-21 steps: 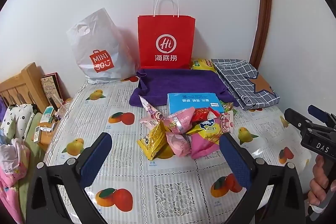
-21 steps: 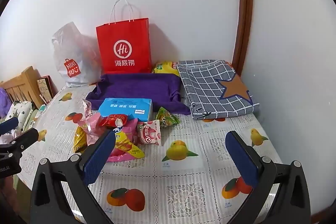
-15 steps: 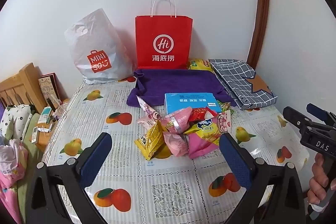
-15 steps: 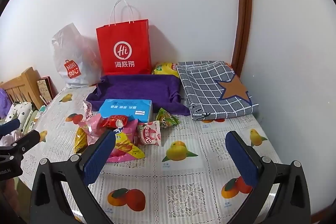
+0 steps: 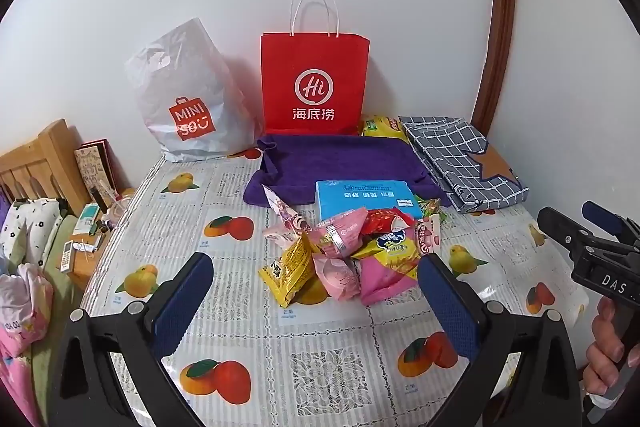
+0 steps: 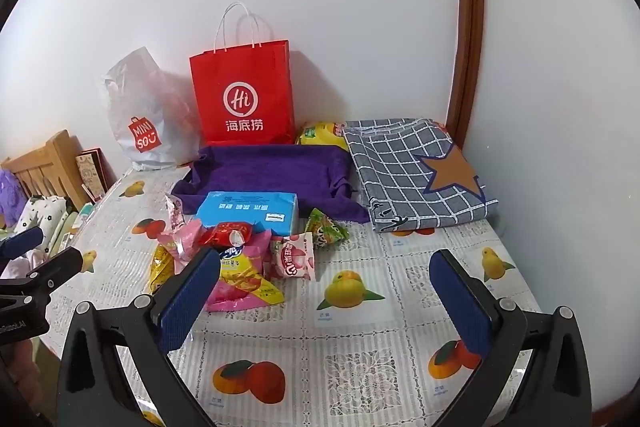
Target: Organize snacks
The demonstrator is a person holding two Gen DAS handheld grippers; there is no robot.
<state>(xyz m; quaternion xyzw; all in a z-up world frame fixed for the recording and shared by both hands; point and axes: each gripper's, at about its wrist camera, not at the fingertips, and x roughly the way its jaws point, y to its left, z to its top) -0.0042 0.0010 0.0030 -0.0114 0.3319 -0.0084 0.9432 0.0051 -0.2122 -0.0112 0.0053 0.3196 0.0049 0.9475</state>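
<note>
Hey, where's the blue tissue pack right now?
The blue tissue pack lies mid-table on the front edge of the purple towel, just behind the snack pile, left of centre in the right wrist view.

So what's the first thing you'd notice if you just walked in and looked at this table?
The bright red paper bag standing against the wall at the back grabs the eye first. Next comes the colourful heap of snack packets in the middle of the fruit-print tablecloth, just in front of a blue tissue pack and a purple towel.

Bare tablecloth [image 5: 320, 343] lies open before the snack pile [image 5: 348, 255].
</note>
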